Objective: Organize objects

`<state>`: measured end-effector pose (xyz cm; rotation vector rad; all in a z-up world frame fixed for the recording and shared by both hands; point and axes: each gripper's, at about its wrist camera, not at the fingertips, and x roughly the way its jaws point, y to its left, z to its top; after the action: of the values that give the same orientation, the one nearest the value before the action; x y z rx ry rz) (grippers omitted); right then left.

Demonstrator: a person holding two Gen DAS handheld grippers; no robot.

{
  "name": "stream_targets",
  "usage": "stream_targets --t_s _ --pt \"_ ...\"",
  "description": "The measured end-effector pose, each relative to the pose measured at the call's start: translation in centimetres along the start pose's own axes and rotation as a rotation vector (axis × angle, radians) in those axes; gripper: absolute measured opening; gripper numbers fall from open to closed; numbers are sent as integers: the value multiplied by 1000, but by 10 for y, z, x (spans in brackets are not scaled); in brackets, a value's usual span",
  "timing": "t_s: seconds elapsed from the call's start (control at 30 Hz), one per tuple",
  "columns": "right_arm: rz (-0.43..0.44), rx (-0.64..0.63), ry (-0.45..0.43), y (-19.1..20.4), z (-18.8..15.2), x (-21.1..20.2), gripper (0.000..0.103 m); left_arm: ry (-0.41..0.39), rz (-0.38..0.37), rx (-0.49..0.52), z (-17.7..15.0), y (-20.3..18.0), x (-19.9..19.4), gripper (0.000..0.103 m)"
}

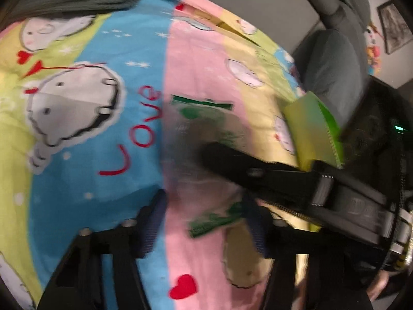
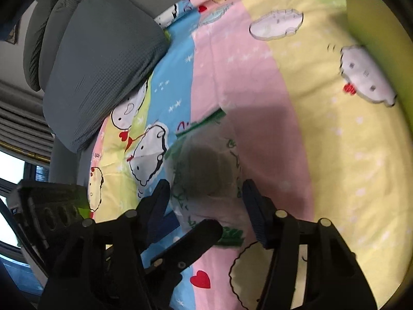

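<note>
A clear plastic bag with green print (image 1: 206, 139) lies on the cartoon bed sheet (image 1: 90, 129) with a dark object inside it. In the left wrist view my left gripper (image 1: 206, 222) is open just short of the bag, and the right gripper's finger (image 1: 232, 162) reaches in from the right over the bag. In the right wrist view my right gripper (image 2: 206, 201) is open with its jaws on either side of the bag (image 2: 206, 170). A left gripper finger (image 2: 191, 237) pokes in from the lower left under the bag.
A yellow-green book (image 1: 315, 131) sits at the right, partly behind the right gripper. Grey pillows (image 2: 98, 69) lie at the head of the bed, also in the left wrist view (image 1: 333, 72). Framed pictures (image 1: 392, 28) hang on the wall. A window (image 2: 10, 170) is at the left.
</note>
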<state>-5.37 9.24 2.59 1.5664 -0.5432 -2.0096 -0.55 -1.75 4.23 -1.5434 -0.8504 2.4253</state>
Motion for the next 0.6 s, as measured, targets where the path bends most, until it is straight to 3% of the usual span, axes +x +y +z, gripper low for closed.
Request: stream_targets --t_s 0.27,0.6 --pt "19 -27 -52 5 -5 -17 52 -67 25 85 -5 -23 -10 53" --pt "77 -130 -276 27 -20 -91 53 -293 -1 261 -24 -83 -59 54"
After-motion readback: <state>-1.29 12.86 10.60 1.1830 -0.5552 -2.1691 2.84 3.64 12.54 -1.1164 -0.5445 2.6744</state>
